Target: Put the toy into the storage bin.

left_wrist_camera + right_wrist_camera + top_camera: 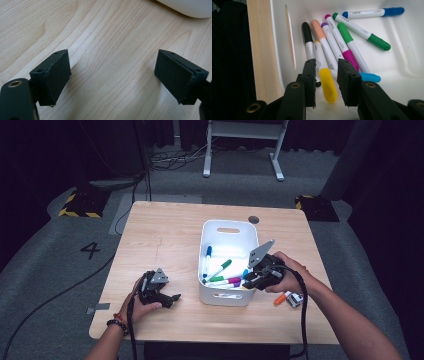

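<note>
Right tongs (325,83): we see them over the white bin (220,227), right of centre in the high view; jaws slightly apart, the yellow-capped marker (327,85) between them, pads not pressing on it.
Yellow-capped marker: we place it in the bin, low centre of the right gripper view, its cap toward the camera.
Other markers: we count black (306,33), peach (319,30), purple (327,35), magenta (348,56), two green (377,42), blue (393,11) and light blue (369,77) lying in the bin.
Left tongs (112,75): we find them low on the bare surface (105,37), lower left of the high view; jaws wide apart, nothing between.
Orange marker (280,299): we note it on the surface, just right of the bin, beside a small grey object (295,299).
</note>
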`<action>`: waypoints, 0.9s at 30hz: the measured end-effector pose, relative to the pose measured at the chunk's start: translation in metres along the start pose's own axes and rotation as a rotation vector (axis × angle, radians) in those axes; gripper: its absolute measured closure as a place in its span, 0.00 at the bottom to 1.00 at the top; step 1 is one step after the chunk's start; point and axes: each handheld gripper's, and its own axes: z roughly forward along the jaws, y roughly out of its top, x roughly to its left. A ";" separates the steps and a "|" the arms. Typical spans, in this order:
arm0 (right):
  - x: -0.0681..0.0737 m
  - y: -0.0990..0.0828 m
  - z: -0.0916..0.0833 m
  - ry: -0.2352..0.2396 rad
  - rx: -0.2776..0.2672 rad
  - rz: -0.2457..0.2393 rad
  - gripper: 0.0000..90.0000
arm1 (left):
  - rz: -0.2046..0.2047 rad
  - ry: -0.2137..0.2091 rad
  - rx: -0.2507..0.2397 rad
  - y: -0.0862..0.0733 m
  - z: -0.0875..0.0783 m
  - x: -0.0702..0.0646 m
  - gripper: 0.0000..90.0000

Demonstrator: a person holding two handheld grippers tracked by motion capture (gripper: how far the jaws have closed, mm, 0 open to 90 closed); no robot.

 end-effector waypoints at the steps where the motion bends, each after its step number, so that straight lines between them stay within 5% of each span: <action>1: 0.001 -0.001 -0.003 -0.008 -0.004 0.005 0.76 | 0.000 0.000 0.000 0.000 0.000 0.000 0.15; 12: 0.009 -0.030 -0.043 -0.131 -0.192 0.042 0.62 | 0.000 0.000 0.000 0.000 0.000 0.000 0.15; 18: 0.006 -0.064 -0.060 -0.213 -0.273 0.150 0.57 | 0.000 0.000 0.000 0.000 0.000 0.000 0.15; 27: -0.008 -0.121 -0.055 -0.371 -0.235 0.277 0.57 | 0.000 -0.001 0.000 0.000 0.000 0.000 0.15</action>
